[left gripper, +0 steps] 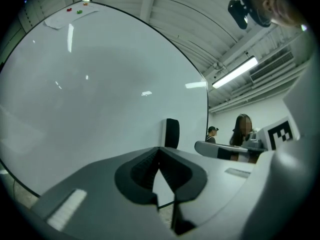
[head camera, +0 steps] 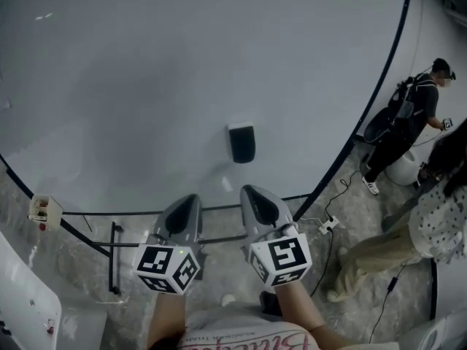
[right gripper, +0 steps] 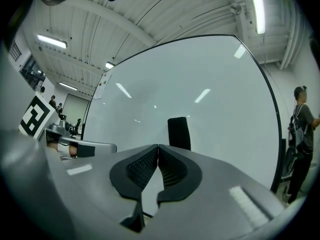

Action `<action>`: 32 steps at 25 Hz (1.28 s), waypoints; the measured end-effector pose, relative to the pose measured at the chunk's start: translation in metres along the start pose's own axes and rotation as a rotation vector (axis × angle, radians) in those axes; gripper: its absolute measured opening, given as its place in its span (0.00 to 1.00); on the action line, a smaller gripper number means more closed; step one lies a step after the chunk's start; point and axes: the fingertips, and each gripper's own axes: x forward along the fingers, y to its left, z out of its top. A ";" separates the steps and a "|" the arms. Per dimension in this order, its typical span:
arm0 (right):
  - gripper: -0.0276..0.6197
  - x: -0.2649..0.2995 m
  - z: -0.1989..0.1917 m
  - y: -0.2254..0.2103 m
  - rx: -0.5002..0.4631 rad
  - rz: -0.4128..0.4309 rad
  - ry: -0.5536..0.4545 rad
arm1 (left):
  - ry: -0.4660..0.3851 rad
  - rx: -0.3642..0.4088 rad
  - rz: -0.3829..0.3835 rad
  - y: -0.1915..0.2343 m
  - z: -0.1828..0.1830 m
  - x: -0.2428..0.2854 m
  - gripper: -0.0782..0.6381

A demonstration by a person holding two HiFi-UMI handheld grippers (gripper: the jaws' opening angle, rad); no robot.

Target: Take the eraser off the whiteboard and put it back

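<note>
Eraser (head camera: pixel 241 143): upright on whiteboard (head camera: pixel 146 79). My right gripper (head camera: pixel 254 193) is nearer, facing it, not touching; left gripper (head camera: pixel 190 200) is aside. Both jaws closed together, holding nothing.

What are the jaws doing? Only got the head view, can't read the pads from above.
Observer: Left gripper is shut, pads meeting, nothing between them.
Operator: Right one?
Observer: Right gripper is shut and empty too; the eraser sits on the whiteboard ahead of its tips, slightly right, untouched.
Operator: Anything higher on the board?
Observer: A red magnet and a green magnet near its top edge, by what looks like a paper sheet.
</note>
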 end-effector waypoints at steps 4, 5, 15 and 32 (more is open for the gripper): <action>0.15 0.026 0.005 -0.012 -0.053 0.007 -0.001 | -0.006 0.001 0.015 0.011 0.000 0.022 0.11; 0.18 0.031 0.007 -0.016 -0.069 -0.002 -0.004 | -0.006 -0.002 0.020 0.014 0.000 0.027 0.11; 0.51 0.072 0.005 -0.035 -0.128 -0.183 0.027 | 0.013 0.031 0.001 0.032 0.003 0.042 0.11; 0.43 0.093 0.013 -0.051 -0.155 -0.300 0.025 | 0.022 0.034 -0.032 0.040 0.010 0.056 0.11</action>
